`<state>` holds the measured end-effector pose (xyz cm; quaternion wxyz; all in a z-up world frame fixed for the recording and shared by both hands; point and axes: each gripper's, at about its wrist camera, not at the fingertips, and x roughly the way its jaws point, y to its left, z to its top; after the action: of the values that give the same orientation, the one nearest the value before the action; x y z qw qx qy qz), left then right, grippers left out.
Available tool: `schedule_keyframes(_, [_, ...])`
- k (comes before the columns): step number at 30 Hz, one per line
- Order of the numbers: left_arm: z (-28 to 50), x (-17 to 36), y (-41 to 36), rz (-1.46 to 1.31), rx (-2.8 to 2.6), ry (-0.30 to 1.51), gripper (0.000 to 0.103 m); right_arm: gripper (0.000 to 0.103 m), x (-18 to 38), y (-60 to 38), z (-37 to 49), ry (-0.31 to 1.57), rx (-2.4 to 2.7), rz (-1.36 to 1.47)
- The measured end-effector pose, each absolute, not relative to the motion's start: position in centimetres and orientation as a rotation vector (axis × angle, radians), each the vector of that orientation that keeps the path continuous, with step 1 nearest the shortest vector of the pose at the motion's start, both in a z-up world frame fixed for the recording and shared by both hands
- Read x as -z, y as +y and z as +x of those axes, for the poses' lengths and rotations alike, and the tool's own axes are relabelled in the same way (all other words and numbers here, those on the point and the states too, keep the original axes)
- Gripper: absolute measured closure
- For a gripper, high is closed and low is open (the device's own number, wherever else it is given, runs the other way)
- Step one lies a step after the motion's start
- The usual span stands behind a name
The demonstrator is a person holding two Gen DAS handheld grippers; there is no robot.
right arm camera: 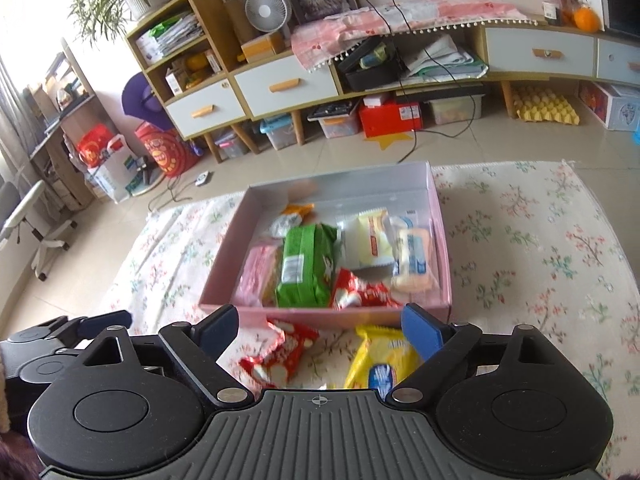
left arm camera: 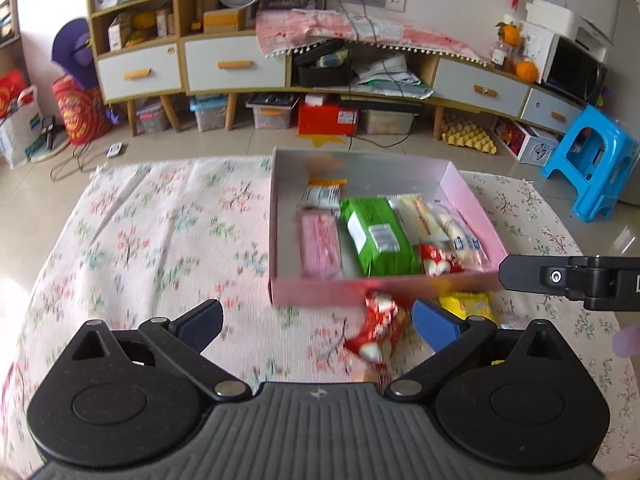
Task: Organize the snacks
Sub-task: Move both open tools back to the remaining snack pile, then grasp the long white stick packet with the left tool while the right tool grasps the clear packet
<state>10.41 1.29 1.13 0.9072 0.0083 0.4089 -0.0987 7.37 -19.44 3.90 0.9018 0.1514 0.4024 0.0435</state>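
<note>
A pink open box (left arm camera: 316, 292) stands on the flowered cloth and holds a green pack (left arm camera: 376, 236), a pink pack (left arm camera: 320, 244), pale yellow packs (left arm camera: 424, 216) and a red pack (left arm camera: 440, 260). In front of the box lie a red snack pack (left arm camera: 376, 328) and a yellow snack pack (left arm camera: 468, 306). My left gripper (left arm camera: 316, 316) is open, near the red pack, with nothing gripped. My right gripper (right arm camera: 320, 320) is open above the red pack (right arm camera: 276, 356) and the yellow pack (right arm camera: 384, 356), both loose on the cloth before the box (right arm camera: 444, 240).
The flowered cloth (left arm camera: 160, 240) spreads wide to the left of the box. Behind it runs a tiled floor with a low cabinet (left arm camera: 236, 64), storage bins and a blue stool (left arm camera: 592, 160). One finger of the right gripper (left arm camera: 560, 278) shows at the left wrist view's right edge.
</note>
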Motion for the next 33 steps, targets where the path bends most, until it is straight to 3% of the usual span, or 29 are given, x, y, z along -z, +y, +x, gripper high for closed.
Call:
schedule_keyframes(18, [6.2,1.6,1.6,0.045,0.208,0.915,0.001,0.013,0.1,-21.9,4.3,0.948,0.048,0.318])
schedule_keyframes(33, [3.1,4.1,-3.6,0.061,0.436,1.047,0.003,0.013,5.1,-26.2,4.5,1.092,0.190,0.417])
